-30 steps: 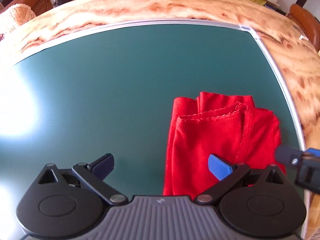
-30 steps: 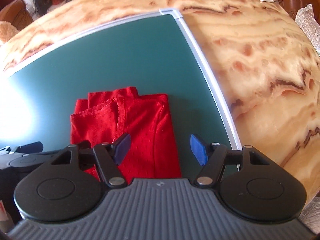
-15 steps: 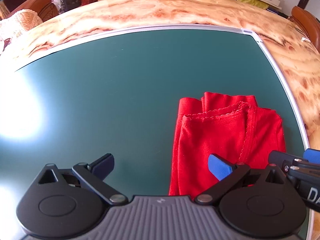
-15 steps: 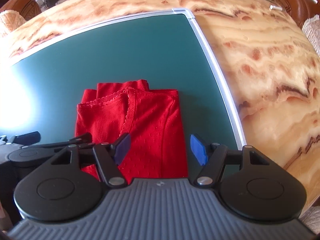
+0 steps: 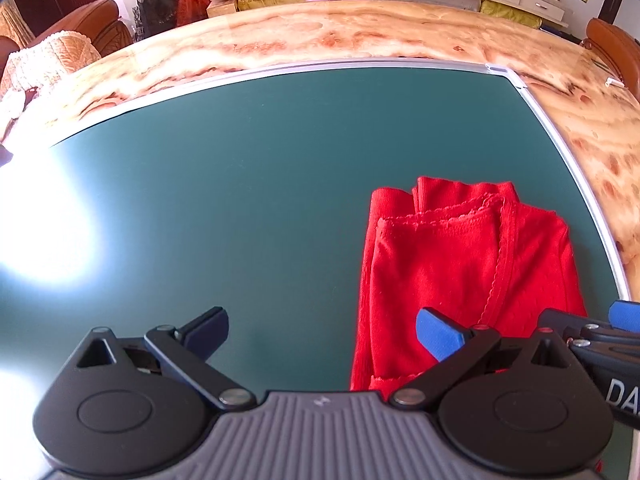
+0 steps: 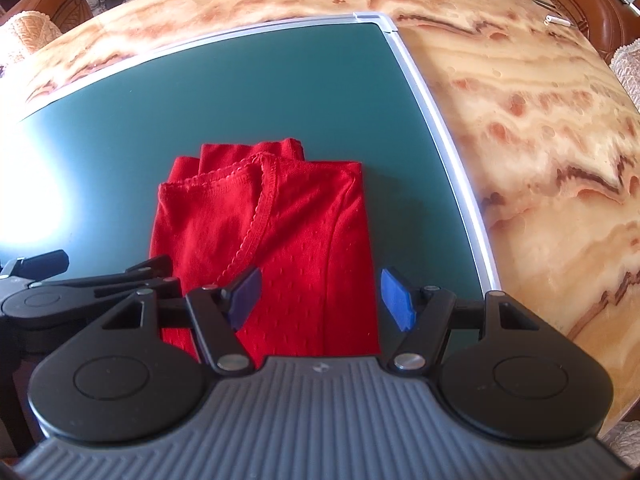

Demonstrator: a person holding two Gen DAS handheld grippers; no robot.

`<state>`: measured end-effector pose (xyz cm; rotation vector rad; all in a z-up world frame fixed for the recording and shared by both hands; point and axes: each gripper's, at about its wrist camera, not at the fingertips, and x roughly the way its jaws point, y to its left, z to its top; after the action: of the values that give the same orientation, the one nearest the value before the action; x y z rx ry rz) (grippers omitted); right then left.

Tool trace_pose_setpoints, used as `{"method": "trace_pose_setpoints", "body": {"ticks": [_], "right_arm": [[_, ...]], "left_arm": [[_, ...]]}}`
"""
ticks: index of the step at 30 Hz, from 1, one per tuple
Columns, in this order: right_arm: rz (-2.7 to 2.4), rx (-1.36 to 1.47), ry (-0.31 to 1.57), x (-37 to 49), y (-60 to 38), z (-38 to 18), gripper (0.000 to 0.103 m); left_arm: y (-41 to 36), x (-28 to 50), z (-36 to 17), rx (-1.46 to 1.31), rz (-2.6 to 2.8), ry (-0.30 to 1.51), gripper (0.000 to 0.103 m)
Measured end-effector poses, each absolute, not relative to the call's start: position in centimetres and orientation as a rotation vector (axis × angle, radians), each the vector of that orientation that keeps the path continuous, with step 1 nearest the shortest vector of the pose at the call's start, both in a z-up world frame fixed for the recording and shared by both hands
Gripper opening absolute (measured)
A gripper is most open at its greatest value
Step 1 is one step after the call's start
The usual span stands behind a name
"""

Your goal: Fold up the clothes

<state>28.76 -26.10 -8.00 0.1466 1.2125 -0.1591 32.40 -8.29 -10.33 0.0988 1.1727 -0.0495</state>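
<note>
The folded red garment (image 6: 276, 236) lies at 12 o'clock from the right hand-held gripper (image 6: 320, 296), its long axis toward it; the left hand-held gripper (image 5: 320, 334) sees it at 2 o'clock. Both are released and empty.

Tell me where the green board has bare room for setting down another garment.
The green board is bare between the folded red garment and the glare, back to its silver frame. A narrow strip runs right of the garment. Both claws, open, crowd the near edge.
</note>
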Motion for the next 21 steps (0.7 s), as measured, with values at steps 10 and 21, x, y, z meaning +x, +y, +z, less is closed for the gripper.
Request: {"method": "trace_pose_setpoints", "body": {"ticks": [10, 21], "right_arm": [[-0.149, 0.125, 1.203, 27.8, -25.3, -8.3, 0.074], [-0.155, 0.111, 1.197, 27.3, -25.0, -8.2, 0.074]], "left_arm": [[-7.9, 31.3, -10.0, 0.104, -0.027, 1.144, 0.103], [-7.7, 30.6, -9.7, 0.117, -0.015, 1.112, 0.103]]}}
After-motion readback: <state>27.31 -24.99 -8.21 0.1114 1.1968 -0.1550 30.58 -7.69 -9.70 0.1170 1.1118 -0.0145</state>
